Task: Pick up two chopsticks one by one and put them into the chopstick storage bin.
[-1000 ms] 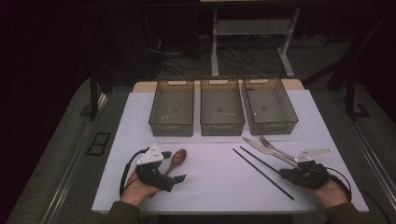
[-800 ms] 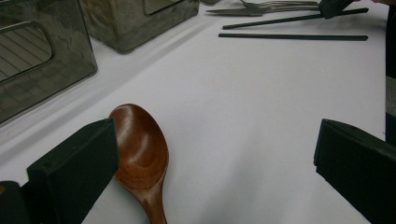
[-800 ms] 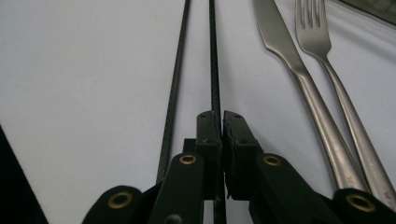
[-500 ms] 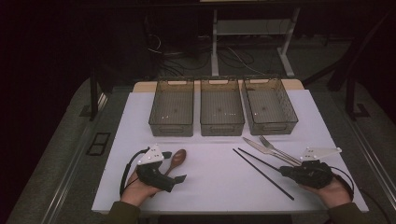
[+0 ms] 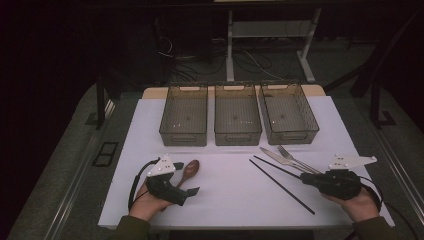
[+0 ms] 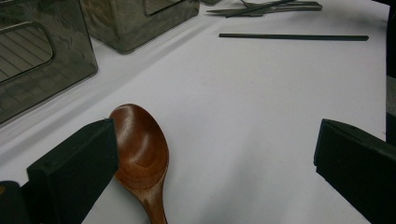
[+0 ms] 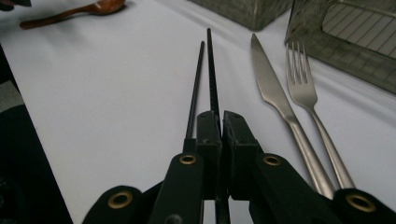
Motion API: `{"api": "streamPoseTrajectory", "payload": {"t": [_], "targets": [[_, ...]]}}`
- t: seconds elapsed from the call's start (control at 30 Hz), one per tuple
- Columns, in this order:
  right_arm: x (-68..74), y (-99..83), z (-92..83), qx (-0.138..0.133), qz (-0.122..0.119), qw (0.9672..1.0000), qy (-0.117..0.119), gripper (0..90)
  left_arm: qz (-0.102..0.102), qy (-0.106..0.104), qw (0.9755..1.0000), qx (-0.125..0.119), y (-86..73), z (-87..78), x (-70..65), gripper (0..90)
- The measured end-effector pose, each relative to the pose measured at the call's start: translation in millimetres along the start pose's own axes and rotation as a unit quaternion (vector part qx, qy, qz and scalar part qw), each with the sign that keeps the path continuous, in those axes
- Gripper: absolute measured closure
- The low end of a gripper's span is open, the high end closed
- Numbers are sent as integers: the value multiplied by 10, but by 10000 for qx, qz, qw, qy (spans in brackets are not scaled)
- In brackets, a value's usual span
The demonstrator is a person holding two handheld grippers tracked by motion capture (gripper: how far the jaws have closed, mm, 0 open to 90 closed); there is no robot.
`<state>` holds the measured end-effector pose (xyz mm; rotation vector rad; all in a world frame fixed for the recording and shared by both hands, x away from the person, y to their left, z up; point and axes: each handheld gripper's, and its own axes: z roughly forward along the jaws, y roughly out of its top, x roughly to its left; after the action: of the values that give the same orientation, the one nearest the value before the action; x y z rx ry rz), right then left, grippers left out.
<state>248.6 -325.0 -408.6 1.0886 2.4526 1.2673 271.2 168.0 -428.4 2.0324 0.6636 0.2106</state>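
Bench notes. White table (image 5: pixel 230 200), three clear bins (image 5: pixel 237 120) standing in a row along its far side, all looking empty. Cutlery is lying loose in front of them, probably awaiting sorting into those bins.

Right gripper (image 7: pixel 219 128): jaws are pressing together on one chopstick (image 7: pixel 212 79), which is running straight out between the pads and pointing away along the table. It is gripping near the stick's close end, likely so the length stays visible and easy to steer. Whether the far tip is lifting off the surface, I cannot tell. The second chopstick (image 7: pixel 195 88) is lying just beside it on the left, untouched. A knife (image 7: pixel 275 93) and fork (image 7: pixel 303 88) are resting side by side to the right, near the rightmost bin.

Left gripper (image 5: pixel 170 187): jaws are standing wide apart, holding nothing. The wooden spoon (image 6: pixel 140 154) is lying bowl-up on the table, its bowl just beside the gripper's left jaw, handle running back toward the hand. The opening looks set to straddle it, suggesting a pick is being lined up.
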Motion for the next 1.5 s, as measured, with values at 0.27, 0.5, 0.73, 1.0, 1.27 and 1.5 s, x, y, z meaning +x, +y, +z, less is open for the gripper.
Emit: {"api": "streamPoseTrajectory", "payload": {"t": [0.27,0.5,0.73,1.0,1.27,1.5], "targets": [[-12,87,-13,-184,25,9997,133,847,-16,14,10000,3,-4,1,2,0],[-28,191,13,-312,21,9993,212,847,-21,-4,10000,-8,-5,0,8,0],[-11,314,37,-432,-58,9985,338,847,-43,-6,10000,-38,-5,0,0,0],[-13,437,52,-550,-125,9978,360,847,-80,-1,9999,-62,-6,8,0,0],[-46,637,163,-596,-179,9974,357,847,-80,33,9999,-56,-9,1,14,0],[-65,850,314,-642,-209,9971,338,847,-53,85,9999,-57,-11,-5,7,0]]}}
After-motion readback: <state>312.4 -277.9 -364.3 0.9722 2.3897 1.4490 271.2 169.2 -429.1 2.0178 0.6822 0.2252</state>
